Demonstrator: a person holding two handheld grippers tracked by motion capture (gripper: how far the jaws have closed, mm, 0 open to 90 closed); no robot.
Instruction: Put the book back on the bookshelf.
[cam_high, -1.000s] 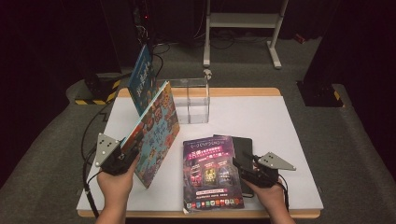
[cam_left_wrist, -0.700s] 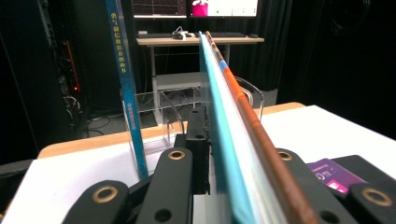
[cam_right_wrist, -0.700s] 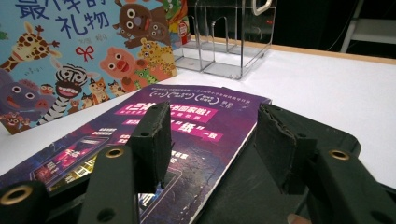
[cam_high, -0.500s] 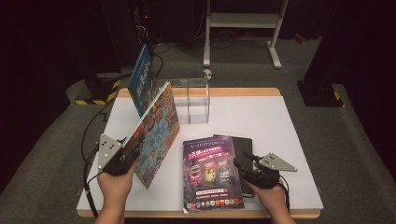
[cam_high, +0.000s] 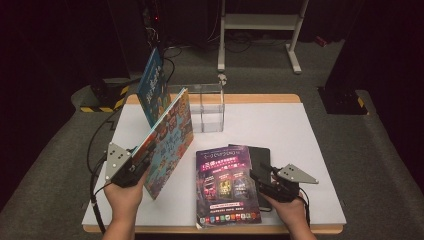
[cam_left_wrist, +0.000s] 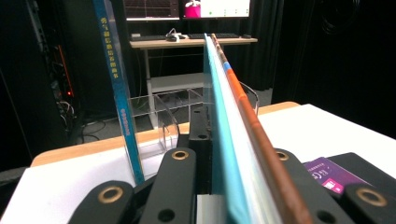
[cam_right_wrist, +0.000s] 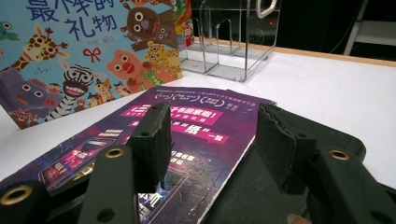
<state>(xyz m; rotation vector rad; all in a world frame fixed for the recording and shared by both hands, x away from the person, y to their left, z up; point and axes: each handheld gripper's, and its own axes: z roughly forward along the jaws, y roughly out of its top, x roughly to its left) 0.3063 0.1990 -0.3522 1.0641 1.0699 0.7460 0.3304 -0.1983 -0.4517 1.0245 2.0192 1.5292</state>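
Observation:
A colourful animal picture book (cam_high: 169, 140) stands tilted on its lower edge at the table's left. My left gripper (cam_high: 139, 161) is shut on its near edge, and its jaws have just been closing a little further. In the left gripper view the book's edge (cam_left_wrist: 236, 140) runs up between the jaws. A purple book (cam_high: 226, 182) lies flat, partly over a black book (cam_high: 260, 156). My right gripper (cam_high: 261, 178) rests at the purple book's right edge. Its jaws stand open on either side of that edge (cam_right_wrist: 210, 135), with the pads not pressing.
A clear acrylic book stand (cam_high: 207, 107) sits at the table's back, with a blue book (cam_high: 154, 85) leaning upright at its left. The white tabletop (cam_high: 290, 130) has a wooden rim. Cables trail off the left side. A metal frame (cam_high: 260, 22) stands on the floor behind.

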